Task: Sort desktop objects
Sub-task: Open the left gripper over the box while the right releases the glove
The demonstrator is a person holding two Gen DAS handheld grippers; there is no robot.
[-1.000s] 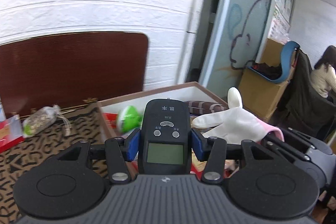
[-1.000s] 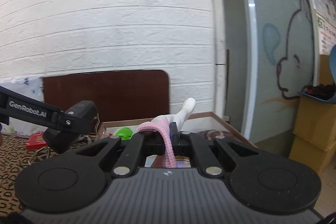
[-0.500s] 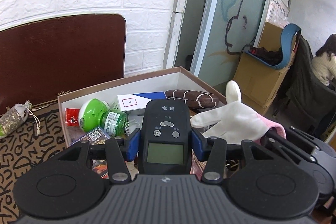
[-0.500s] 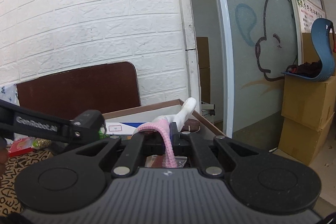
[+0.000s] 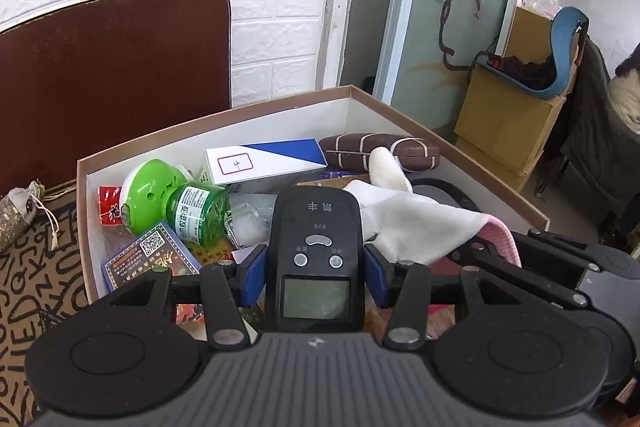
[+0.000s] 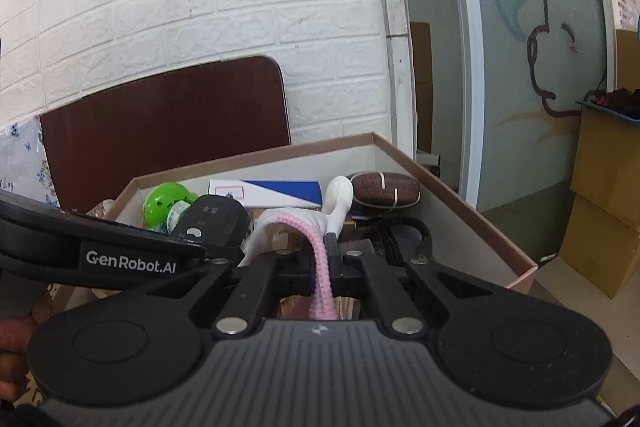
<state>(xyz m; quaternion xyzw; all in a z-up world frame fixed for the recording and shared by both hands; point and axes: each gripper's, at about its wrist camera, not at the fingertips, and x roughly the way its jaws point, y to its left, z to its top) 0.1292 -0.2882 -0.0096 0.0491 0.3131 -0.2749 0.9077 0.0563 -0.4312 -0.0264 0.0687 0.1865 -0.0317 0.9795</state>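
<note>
My left gripper (image 5: 315, 261) is shut on a black handheld device with a small grey screen (image 5: 316, 255), its blue pads pressing both sides. It hangs over the near part of a brown cardboard box (image 5: 460, 147). My right gripper (image 6: 325, 259) is shut on the pink cuff of a white glove (image 6: 320, 259); the glove (image 5: 412, 223) droops over the box just right of the device. In the right wrist view the left gripper and the device (image 6: 212, 219) sit at the left.
The box (image 6: 472, 211) holds a green bottle with a round green cap (image 5: 176, 199), a blue-and-white carton (image 5: 264, 161), a brown case (image 5: 380, 149), cards and a black strap. A patterned cloth (image 5: 32, 291) with a small sachet (image 5: 20, 211) lies left. Cardboard boxes (image 5: 504, 131) stand right.
Both grippers have come forward and down towards the box, which now fills the middle of both views with its contents showing. Neither grip has changed.
</note>
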